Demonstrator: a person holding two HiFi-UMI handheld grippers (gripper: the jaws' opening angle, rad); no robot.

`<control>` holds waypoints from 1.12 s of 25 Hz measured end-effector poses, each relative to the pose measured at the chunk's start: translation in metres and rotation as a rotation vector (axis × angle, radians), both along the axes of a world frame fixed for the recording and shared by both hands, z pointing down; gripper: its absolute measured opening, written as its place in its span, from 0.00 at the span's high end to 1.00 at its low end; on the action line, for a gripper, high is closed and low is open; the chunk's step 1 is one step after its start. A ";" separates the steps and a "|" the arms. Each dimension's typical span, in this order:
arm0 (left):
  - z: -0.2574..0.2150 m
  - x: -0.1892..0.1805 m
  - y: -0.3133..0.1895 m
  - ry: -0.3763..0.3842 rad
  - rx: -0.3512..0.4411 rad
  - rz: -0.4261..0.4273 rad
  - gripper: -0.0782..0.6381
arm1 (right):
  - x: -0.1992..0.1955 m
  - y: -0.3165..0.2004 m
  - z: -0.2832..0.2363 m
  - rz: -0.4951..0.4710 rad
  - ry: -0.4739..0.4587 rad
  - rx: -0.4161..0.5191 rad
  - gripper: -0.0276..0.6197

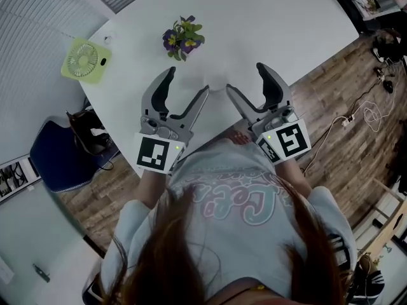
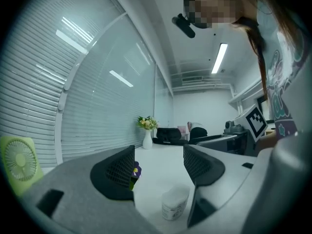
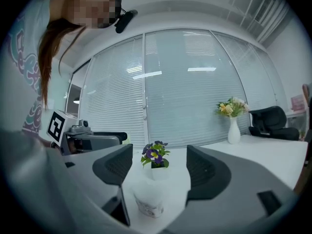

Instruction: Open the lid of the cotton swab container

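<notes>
Upright cotton swab container (image 3: 148, 198) stands just ahead, between left gripper (image 1: 187, 81) and right gripper (image 1: 245, 77), both gaping wide and empty, neither clearly nearer.

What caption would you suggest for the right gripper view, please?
Open right gripper faces the cotton swab container on the white table, potted purple flowers behind.
</notes>
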State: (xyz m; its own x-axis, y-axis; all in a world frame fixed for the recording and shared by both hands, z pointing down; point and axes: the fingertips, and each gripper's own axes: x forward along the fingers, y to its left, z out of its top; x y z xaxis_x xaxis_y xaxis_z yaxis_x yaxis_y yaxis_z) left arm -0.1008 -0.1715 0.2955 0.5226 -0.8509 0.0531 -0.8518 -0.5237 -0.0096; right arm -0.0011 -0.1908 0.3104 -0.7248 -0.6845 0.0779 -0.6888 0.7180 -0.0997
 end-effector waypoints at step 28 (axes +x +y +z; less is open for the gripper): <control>0.077 0.040 -0.007 -0.151 -0.081 0.309 0.47 | 0.015 -0.013 0.009 -0.052 0.006 -0.021 0.44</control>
